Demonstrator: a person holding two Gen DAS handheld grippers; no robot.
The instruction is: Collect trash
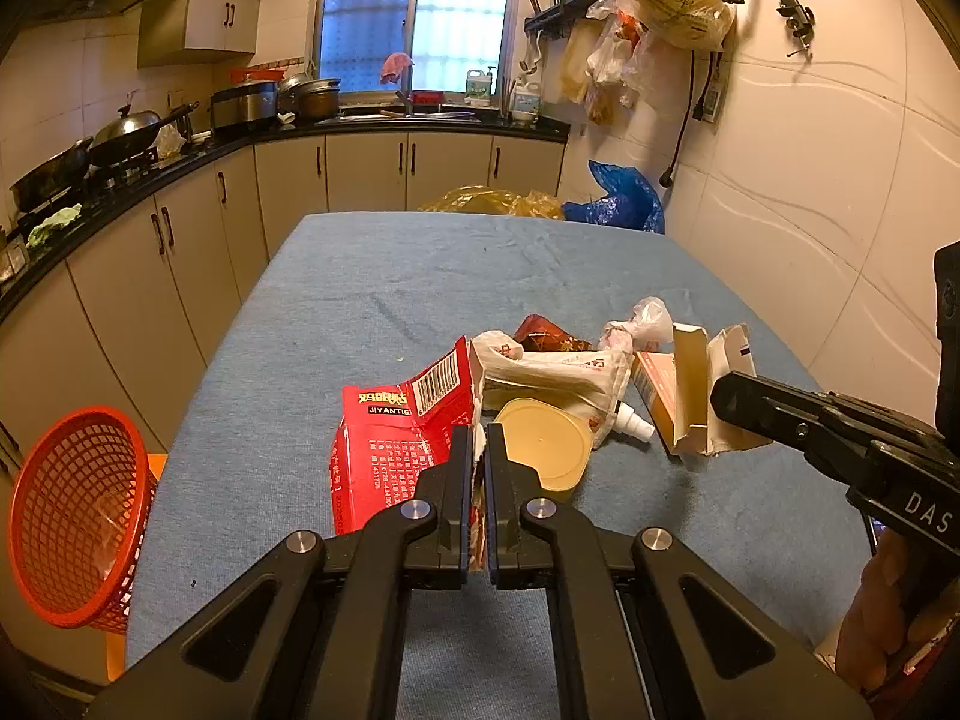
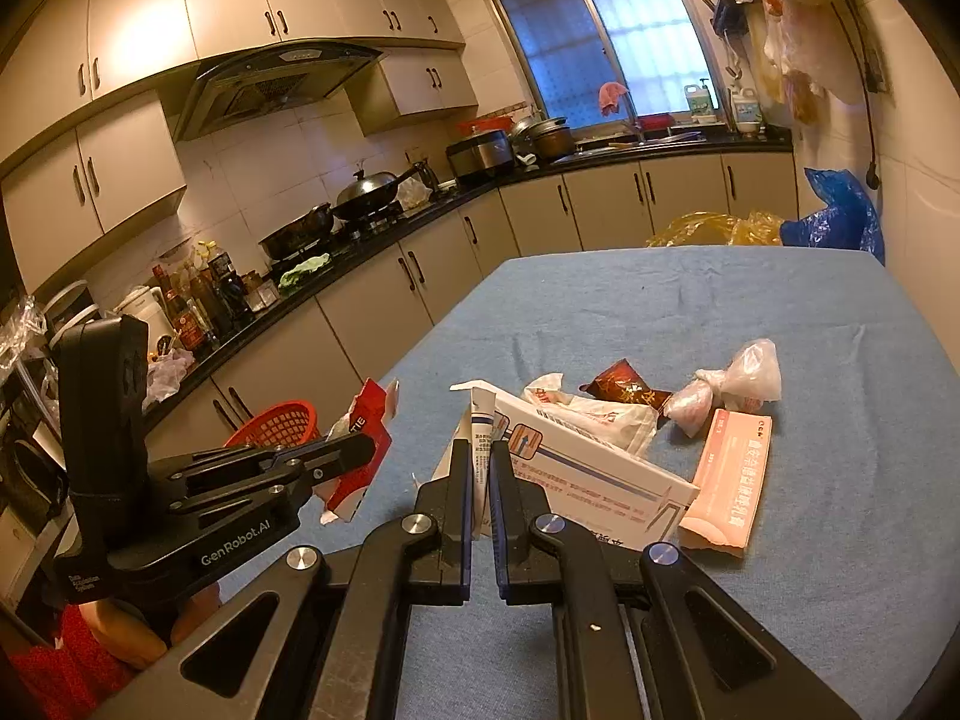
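Note:
On the blue tablecloth (image 1: 390,300) lies a heap of trash. My left gripper (image 1: 478,438) is shut on the torn edge of a red snack bag (image 1: 390,450); the right wrist view shows that bag (image 2: 369,411) lifted at the left gripper (image 2: 372,450). My right gripper (image 2: 480,450) is shut on the flap of a white carton box (image 2: 600,474), which is seen opened (image 1: 690,396) in the left wrist view with the right gripper (image 1: 723,399) on it. A beige lid (image 1: 546,444), a white spout pouch (image 1: 552,372) and a pink box (image 2: 729,480) lie loose.
A red mesh basket (image 1: 78,516) stands off the table's left side. A dark red wrapper (image 2: 624,387) and a knotted clear bag (image 2: 738,384) lie behind the heap. Kitchen cabinets (image 1: 180,276) run along the left; the tiled wall (image 1: 810,210) is at the right.

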